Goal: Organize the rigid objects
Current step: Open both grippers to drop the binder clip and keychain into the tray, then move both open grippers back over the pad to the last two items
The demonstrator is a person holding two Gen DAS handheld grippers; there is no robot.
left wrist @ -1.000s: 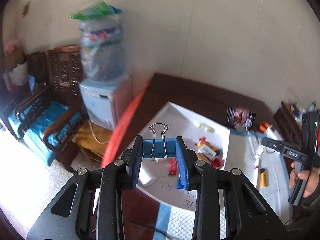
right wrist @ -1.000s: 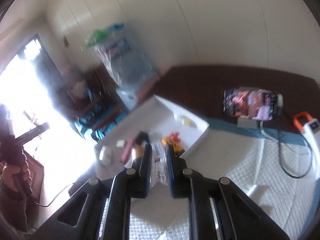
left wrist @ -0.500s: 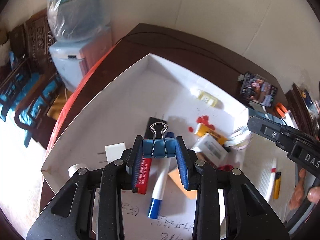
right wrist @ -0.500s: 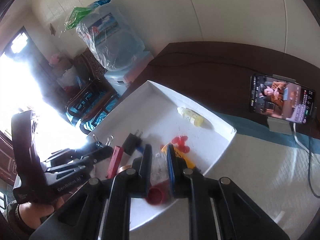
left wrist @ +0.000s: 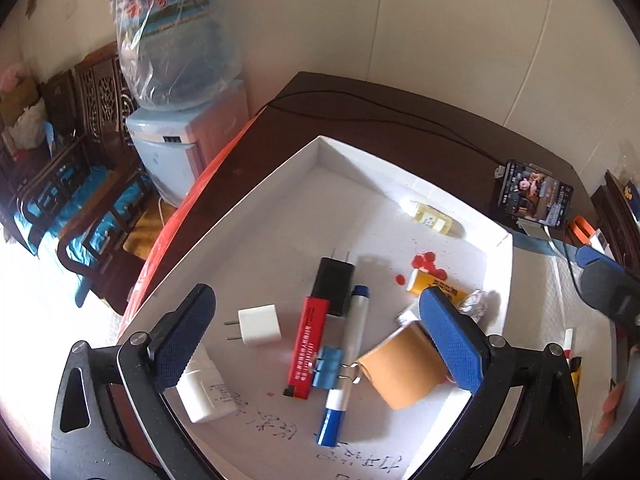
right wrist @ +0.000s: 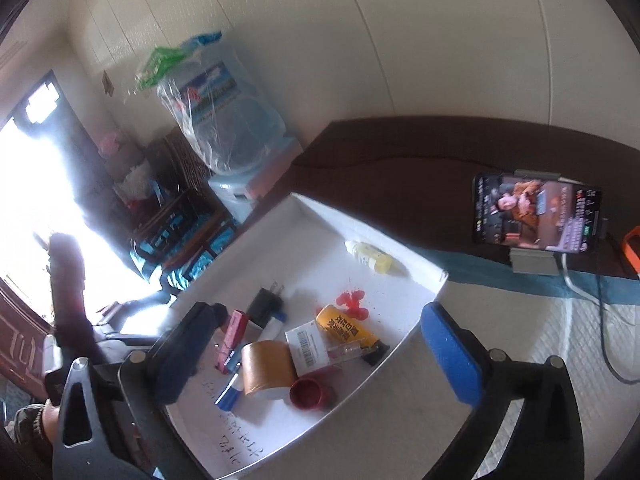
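While both claws hang over the white tray point(left wrist: 280, 184), its contents read as follows:

- Left gripper point(left wrist: 316, 334): jaws spread wide apart, nothing between them; poised above the tray's near end.
- Right gripper point(right wrist: 320, 348): jaws likewise wide apart and empty, over the tray's near corner.
- Blue binder clip point(left wrist: 328, 366): lying loose in the tray, midway between the left gripper's fingers, resting against the red box and across the marker.
- Red box point(left wrist: 306, 346): long and narrow, just left of the clip, between the left fingers.
- Blue-and-white marker point(left wrist: 344, 364): lengthwise beside the red box, under the clip's wire handle.
- White plug adapter point(left wrist: 258, 326): prongs pointing toward the left finger, just inside it.
- Black plug adapter point(left wrist: 333, 286): beyond the red box, prongs pointing away.
- Tan tape roll point(left wrist: 400, 368): just inside the left gripper's right finger; in the right wrist view it sits between the fingers point(right wrist: 266, 368).
- Red cap point(right wrist: 311, 393): beside the tape roll, nearest the right gripper.
- Yellow bottle point(right wrist: 346, 328): lying flat ahead of the right gripper.
- Small pale-yellow bottle point(left wrist: 432, 216): at the tray's far side, well apart from both claws.
- Red discs point(left wrist: 428, 262): scattered ahead of the yellow bottle.
- Phone point(right wrist: 536, 214): propped on a stand, screen lit, far right on the dark table point(right wrist: 400, 160).
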